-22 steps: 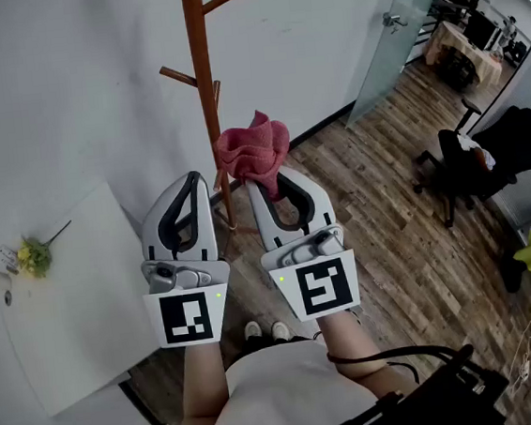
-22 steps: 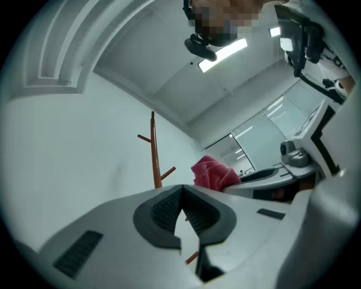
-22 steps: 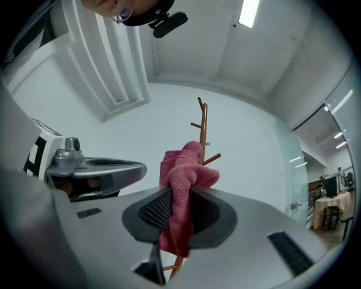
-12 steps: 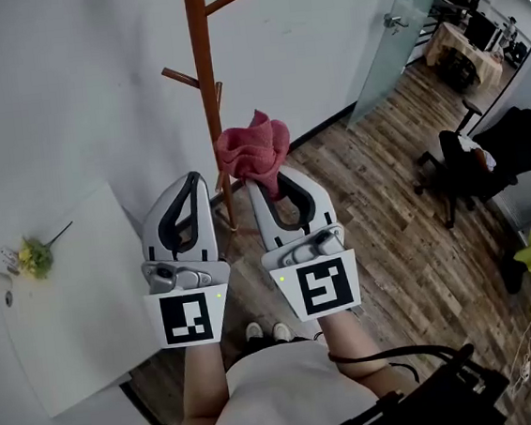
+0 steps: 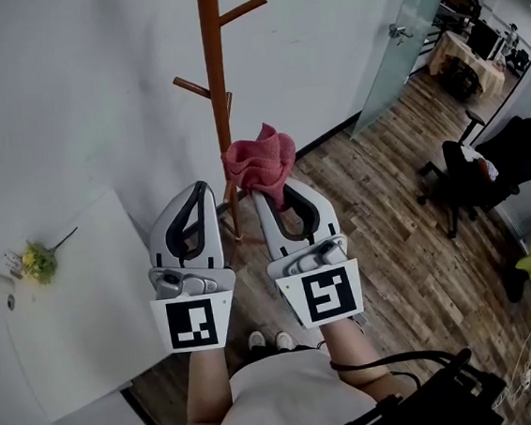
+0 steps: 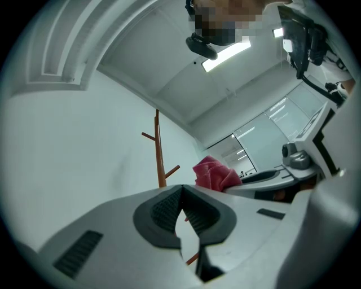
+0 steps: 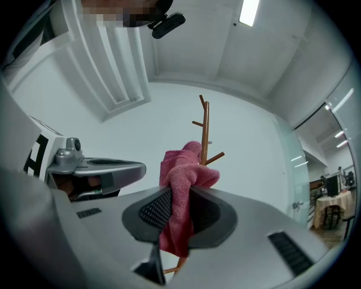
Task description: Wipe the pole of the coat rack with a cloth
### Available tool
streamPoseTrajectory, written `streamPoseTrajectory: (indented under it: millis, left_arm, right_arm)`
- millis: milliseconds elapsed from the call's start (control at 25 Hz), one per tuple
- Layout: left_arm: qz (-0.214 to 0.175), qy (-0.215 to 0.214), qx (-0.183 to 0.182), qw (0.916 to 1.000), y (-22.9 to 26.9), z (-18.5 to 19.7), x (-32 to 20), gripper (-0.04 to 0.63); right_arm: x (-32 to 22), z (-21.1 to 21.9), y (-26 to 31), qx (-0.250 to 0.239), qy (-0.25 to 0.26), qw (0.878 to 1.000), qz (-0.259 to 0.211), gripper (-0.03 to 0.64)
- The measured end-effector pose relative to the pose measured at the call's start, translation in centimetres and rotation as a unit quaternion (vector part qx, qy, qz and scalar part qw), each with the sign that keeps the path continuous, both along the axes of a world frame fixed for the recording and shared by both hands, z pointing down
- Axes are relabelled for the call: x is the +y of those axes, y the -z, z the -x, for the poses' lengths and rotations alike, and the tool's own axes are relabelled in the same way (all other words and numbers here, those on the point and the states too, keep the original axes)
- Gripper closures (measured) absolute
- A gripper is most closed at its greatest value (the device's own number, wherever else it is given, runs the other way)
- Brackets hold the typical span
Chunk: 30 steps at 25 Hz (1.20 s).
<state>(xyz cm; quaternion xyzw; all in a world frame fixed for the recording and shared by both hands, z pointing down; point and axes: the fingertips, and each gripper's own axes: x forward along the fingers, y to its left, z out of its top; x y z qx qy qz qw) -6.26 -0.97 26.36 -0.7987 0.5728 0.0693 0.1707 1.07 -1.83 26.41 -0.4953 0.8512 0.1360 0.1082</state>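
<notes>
A brown wooden coat rack pole (image 5: 217,80) with short side pegs rises in front of the white wall. My right gripper (image 5: 265,187) is shut on a bunched pink cloth (image 5: 259,160), which sits just right of the pole, close to or touching it. In the right gripper view the cloth (image 7: 181,197) hangs between the jaws, with the pole (image 7: 205,128) behind it. My left gripper (image 5: 206,187) is shut with nothing in it, just left of the pole. The left gripper view shows the pole (image 6: 159,152) and the cloth (image 6: 213,174) at its right.
A white table (image 5: 68,303) with a small yellow flower (image 5: 37,262) stands at the left. A black office chair (image 5: 473,171) sits on the wooden floor at the right, beyond it a glass door (image 5: 398,37). The person's shoes (image 5: 265,341) show below.
Both grippers and the cloth have risen slightly along the pole, and the view has shifted a little; the grips are unchanged.
</notes>
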Motion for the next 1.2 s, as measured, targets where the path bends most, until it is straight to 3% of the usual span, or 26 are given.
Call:
streamPoseTrajectory:
  millis: [200,360,720,880,1040,1200]
  left_arm:
    - [0.004,-0.006,0.008,0.9999,-0.2,1.0,-0.4,0.583]
    - [0.008,-0.012,0.024,0.9996,-0.6,2.2,-0.5,0.583]
    - [0.023,-0.010,0.036,0.9991,-1.8,3.5,-1.6,0.583]
    - [0.010,0.001,0.034,0.9994,-1.1,3.5,-3.0,0.583]
    - [0.002,0.010,0.030,0.9995,-0.4,3.4,-4.6,0.583]
    - [0.004,0.022,0.021,0.9995,-0.4,3.3,-6.9,0.583]
  right_arm:
    - [-0.5,0.3,-0.5,-0.007,-0.012,1.000,0.018,0.537]
    - [-0.7,0.6,-2.0,0.021,-0.027,0.999,0.041,0.537]
    - [-1.5,1.6,-2.9,0.034,-0.033,0.997,0.056,0.537]
    - [-3.1,1.5,-2.2,0.026,-0.024,0.999,0.041,0.537]
    - [-5.1,1.5,0.3,-0.019,-0.005,1.000,0.002,0.537]
    - [-7.5,0.8,0.1,0.000,0.006,1.000,0.002,0.537]
